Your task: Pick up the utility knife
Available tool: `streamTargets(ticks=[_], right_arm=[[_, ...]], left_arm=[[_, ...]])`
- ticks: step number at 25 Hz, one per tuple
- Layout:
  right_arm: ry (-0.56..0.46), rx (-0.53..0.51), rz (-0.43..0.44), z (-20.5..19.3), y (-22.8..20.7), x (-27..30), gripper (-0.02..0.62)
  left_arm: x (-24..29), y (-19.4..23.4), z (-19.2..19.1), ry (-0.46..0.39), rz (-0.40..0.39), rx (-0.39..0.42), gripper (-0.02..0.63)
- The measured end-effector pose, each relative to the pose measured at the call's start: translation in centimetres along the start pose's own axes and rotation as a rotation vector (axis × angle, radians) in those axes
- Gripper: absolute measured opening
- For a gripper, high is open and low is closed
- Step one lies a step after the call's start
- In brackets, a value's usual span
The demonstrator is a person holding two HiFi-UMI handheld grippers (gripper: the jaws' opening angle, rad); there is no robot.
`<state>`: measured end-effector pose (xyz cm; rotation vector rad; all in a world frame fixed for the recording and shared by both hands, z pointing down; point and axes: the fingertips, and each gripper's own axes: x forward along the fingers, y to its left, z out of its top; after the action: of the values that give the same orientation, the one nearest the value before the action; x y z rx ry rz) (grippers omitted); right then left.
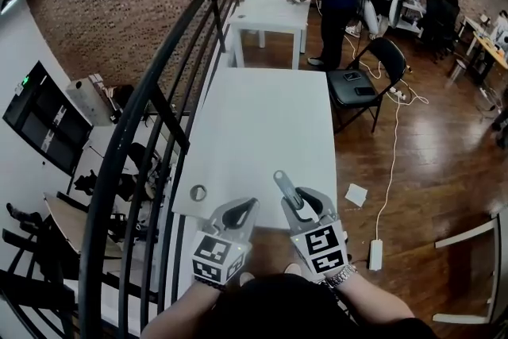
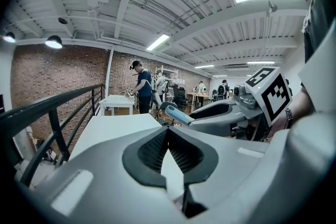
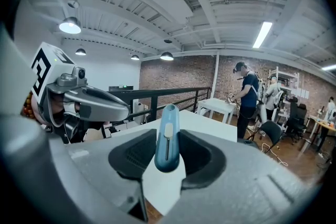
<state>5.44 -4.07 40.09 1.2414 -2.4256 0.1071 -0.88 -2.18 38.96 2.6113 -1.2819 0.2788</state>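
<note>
The utility knife (image 1: pixel 286 190), a slim blue-grey handle, sticks out forward and upward from my right gripper (image 1: pixel 305 200), which is shut on it above the near edge of the white table (image 1: pixel 262 123). In the right gripper view the knife (image 3: pixel 168 117) stands upright between the dark pads of that gripper (image 3: pixel 167 138). My left gripper (image 1: pixel 252 205) hovers just to its left, shut with nothing in it. In the left gripper view its tips (image 2: pixel 168 130) meet, and the knife (image 2: pixel 175 113) and right gripper (image 2: pixel 231 113) show to the right.
A black metal railing (image 1: pixel 159 91) runs along the table's left side. A round grommet (image 1: pixel 198 192) sits in the table's near left corner. A black chair (image 1: pixel 361 79), a paper scrap (image 1: pixel 355 194) and a power strip (image 1: pixel 375 254) are on the wooden floor at right. A person stands at a second white table (image 1: pixel 270 12) behind.
</note>
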Motion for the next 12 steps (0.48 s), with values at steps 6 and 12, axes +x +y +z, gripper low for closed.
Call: streamTargets(ticks=[6, 12], right_arm=[[-0.006, -0.003, -0.001, 0.17, 0.02, -0.2, 0.129], [-0.011, -0.006, -0.004, 0.23, 0.0, -0.32, 0.129]], left_arm=[[-0.09, -0.09, 0.0, -0.001, 0.002, 0.002, 0.017], [-0.07, -0.2, -0.01, -0.001, 0.002, 0.004, 0.017]])
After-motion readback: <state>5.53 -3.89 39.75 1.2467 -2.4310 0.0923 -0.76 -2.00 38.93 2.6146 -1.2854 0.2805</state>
